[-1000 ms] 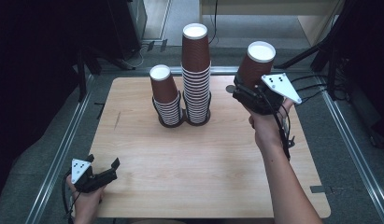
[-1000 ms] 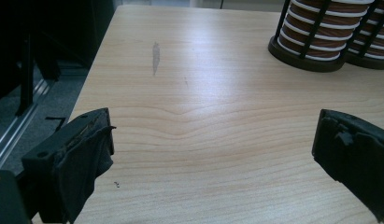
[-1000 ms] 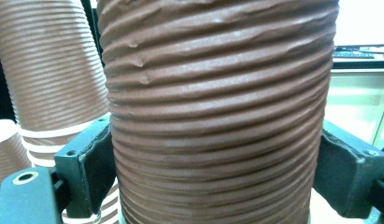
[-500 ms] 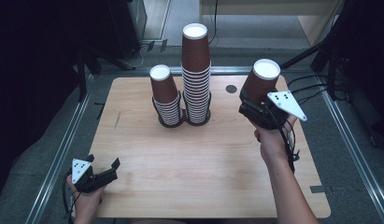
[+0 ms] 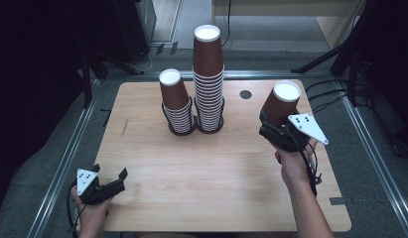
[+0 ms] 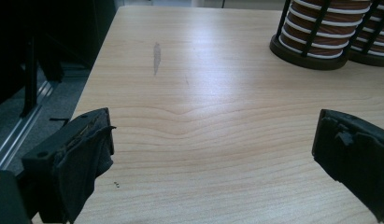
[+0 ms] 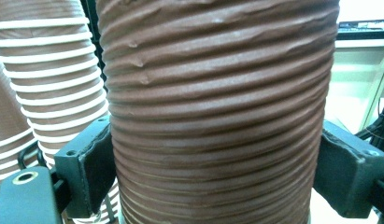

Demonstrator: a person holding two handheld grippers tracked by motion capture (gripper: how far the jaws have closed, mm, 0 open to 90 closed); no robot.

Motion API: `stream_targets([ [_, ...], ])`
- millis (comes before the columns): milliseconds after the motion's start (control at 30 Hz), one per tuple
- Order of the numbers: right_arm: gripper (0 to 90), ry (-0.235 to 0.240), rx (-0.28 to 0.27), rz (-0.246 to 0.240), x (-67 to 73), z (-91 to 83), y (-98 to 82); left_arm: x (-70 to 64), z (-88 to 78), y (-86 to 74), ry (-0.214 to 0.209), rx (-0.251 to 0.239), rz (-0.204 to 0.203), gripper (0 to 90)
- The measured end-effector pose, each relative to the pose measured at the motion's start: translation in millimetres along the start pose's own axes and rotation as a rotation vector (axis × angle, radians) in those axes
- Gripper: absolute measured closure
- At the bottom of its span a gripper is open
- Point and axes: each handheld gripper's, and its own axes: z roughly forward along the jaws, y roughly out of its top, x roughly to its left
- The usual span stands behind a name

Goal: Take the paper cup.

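My right gripper is shut on a brown ribbed paper cup, held upside down above the table's right side. In the right gripper view the cup sits squeezed between both pads. Two stacks of the same cups stand at the back middle: a short stack and a tall stack, each in a black wire holder. My left gripper rests open near the front left corner. Its jaws stand wide apart over bare wood in the left gripper view.
The wooden table has a small dark round hole at the back right. Metal rails run along both sides. The short stack's holder base lies ahead of my left gripper.
My right gripper has carried the cup toward the near side and slightly lower, away from the stacks. The left gripper has stayed put.
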Motion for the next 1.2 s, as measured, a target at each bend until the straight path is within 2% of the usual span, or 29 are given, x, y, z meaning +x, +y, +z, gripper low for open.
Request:
stream_targets([
  [100, 11.8, -0.002, 0.006, -0.006, -2.0, -1.4, -7.6, 0.5, -0.1, 0.2, -0.002, -0.002, -0.008, 0.0],
  [167, 11.8, -0.003, 0.008, -0.014, -3.3, -2.4, -13.2, 1.2, -0.4, 0.8, 0.018, -0.004, -0.017, 0.0],
  [300, 11.8, 0.003, 0.011, -0.027, -5.4, -5.0, -21.9, 3.2, -1.7, 1.8, 0.015, -0.011, -0.035, 0.0],
  [433, 11.9, 0.005, 0.018, -0.042, -7.0, -8.6, -31.0, 1.8, -2.4, 2.6, 0.018, -0.013, -0.019, 0.0],
  [567, 11.9, 0.010, 0.022, -0.036, -10.5, -12.0, -39.2, 1.8, -3.5, 4.9, 0.022, -0.016, -0.025, 0.0],
  [733, 11.9, 0.012, 0.038, -0.041, -13.1, -13.0, -49.5, -1.0, -0.9, 7.1, 0.025, -0.006, -0.012, 0.0],
  [767, 11.9, 0.019, 0.040, -0.039, -13.8, -13.0, -54.0, -2.2, -0.3, 10.9, 0.012, -0.020, -0.045, 0.0],
  [800, 11.9, 0.019, 0.040, -0.039, -13.8, -13.0, -54.0, -2.2, -0.3, 10.9, 0.012, -0.020, -0.045, 0.0],
  [867, 11.9, 0.026, 0.037, -0.058, -14.5, -13.2, -58.2, -5.1, 0.1, 16.1, 0.018, -0.032, -0.053, 0.0],
  [933, 12.1, 0.039, 0.043, -0.061, -16.5, -13.1, -64.3, -14.3, 3.2, 25.5, 0.025, -0.035, -0.038, 0.0],
  [1200, 12.3, 0.053, 0.065, -0.095, -17.3, -9.8, -77.3, -44.4, 19.5, 40.0, -0.030, -0.035, -0.022, 0.0],
])
